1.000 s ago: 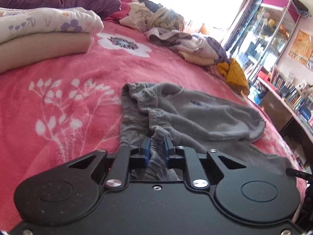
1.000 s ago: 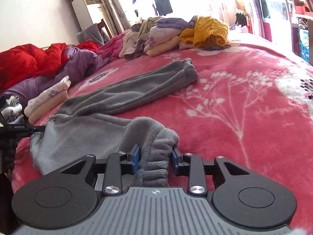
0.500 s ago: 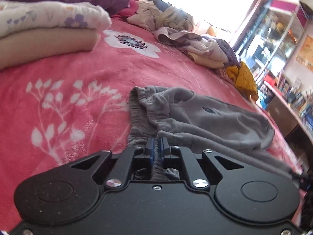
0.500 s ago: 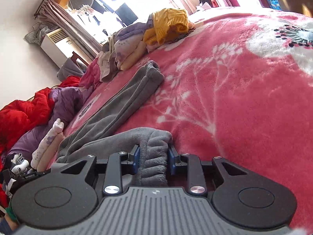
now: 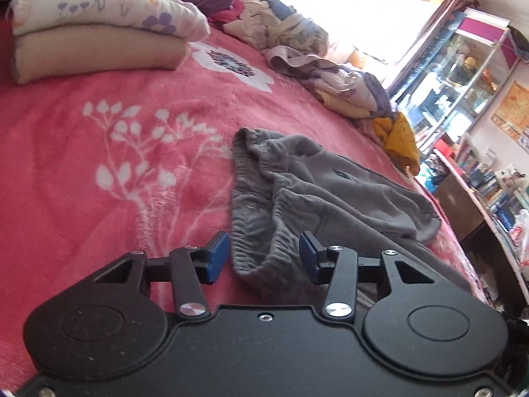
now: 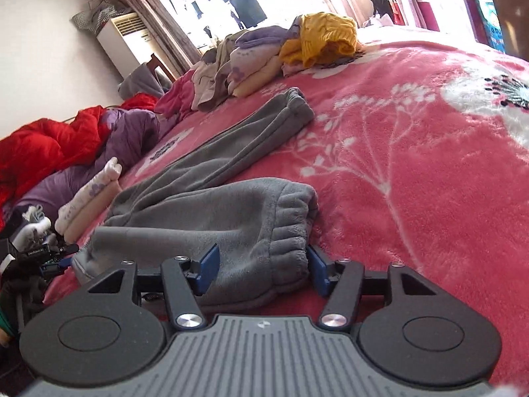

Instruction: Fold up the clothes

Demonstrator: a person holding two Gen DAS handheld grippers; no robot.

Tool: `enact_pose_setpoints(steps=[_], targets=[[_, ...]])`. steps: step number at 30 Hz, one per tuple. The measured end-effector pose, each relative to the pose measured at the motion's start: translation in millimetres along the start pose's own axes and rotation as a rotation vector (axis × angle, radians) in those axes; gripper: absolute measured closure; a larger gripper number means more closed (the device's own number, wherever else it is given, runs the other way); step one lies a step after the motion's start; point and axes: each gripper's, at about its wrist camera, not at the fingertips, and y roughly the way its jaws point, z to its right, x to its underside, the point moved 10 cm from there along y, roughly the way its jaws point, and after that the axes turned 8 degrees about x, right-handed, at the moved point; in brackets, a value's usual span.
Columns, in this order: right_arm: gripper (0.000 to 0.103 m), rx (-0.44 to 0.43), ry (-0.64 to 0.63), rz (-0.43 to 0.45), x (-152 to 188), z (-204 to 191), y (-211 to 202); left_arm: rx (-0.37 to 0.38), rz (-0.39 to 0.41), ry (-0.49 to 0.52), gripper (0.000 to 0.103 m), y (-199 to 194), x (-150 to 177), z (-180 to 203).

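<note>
We see the grey fleece trousers [image 5: 317,185] lying on the pink floral blanket [image 5: 109,152], waistband bunched at the near end in the left wrist view. Our left gripper [image 5: 264,254] has its blue-padded fingers spread wide on either side of the waistband, not pinching it. Our right gripper [image 6: 263,266] is likewise spread, a folded trouser cuff [image 6: 281,225] resting between its fingers; the right pad touches the cloth, the left stands just beside it. The other leg [image 6: 251,142] stretches toward a pile of unfolded clothes [image 6: 281,53]. Folded garments [image 5: 96,36] sit stacked beyond the waistband.
</note>
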Motion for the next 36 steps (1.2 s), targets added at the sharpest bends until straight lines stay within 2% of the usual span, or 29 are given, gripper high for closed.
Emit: enact_pose_setpoints(steps=[4,6,10,12,14,16,17,18,20,21,22,23,24,25,26,28,30,32,34,35,36], targets=[[0.05,0.03,-0.027,0.016,1,-2,0,-0.002,-0.003,0.041,0.062,1,3,5],[0.061,0.041,-0.03,0.02,1,-2,2,-0.024,0.012,0.071,0.068,-2,-1,9],[0.066,0.053,-0.017,0.022,0,2,4,-0.061,0.038,0.126,0.068,-7,-6,17],[0.066,0.057,-0.011,0.023,1,2,3,-0.044,-0.004,0.123,0.068,4,2,20],[0.066,0.058,-0.015,0.019,4,1,3,-0.037,-0.091,0.126,0.07,20,16,20],[0.066,0.055,-0.008,0.013,5,2,3,-0.047,-0.097,0.148,0.086,19,19,23],[0.068,0.051,0.007,0.007,6,3,3,-0.015,-0.045,0.13,0.098,7,10,33],[0.075,0.035,0.057,-0.005,6,4,1,0.016,0.003,0.114,0.098,-5,2,42],[0.076,-0.015,0.194,-0.018,-2,6,-13,0.061,0.059,0.095,0.098,-23,-7,45],[0.076,-0.031,0.211,0.006,-11,1,-28,0.072,0.071,0.082,0.098,-28,-9,45],[0.076,-0.023,0.202,0.013,-15,-2,-39,0.033,0.011,0.055,0.098,-19,3,31],[0.076,0.025,0.17,-0.022,-11,2,-39,-0.006,-0.05,0.028,0.098,-10,16,17],[0.076,0.056,0.19,-0.097,1,13,-30,-0.033,-0.094,0.005,0.098,-5,25,7],[0.076,0.05,0.249,-0.172,14,23,-20,0.002,-0.061,0.001,0.098,-14,18,13],[0.076,0.046,0.27,-0.191,16,26,-17,0.037,-0.029,-0.003,0.098,-23,10,19],[0.076,0.049,0.234,-0.167,5,19,-24,0.076,0.003,-0.019,0.098,-34,3,23],[0.076,0.041,0.218,-0.175,3,15,-29,0.032,-0.07,0.001,0.097,-24,18,15],[0.075,0.067,0.21,-0.249,18,23,-22,-0.033,-0.162,0.051,0.09,-12,33,11],[0.074,0.075,0.199,-0.265,22,23,-24,-0.064,-0.099,0.049,0.077,-24,19,13],[0.066,0.084,0.178,-0.245,16,19,-31,-0.088,-0.054,0.05,0.072,-33,11,14],[0.059,0.102,0.156,-0.222,11,17,-39,-0.114,-0.005,0.076,0.072,-42,2,15]])
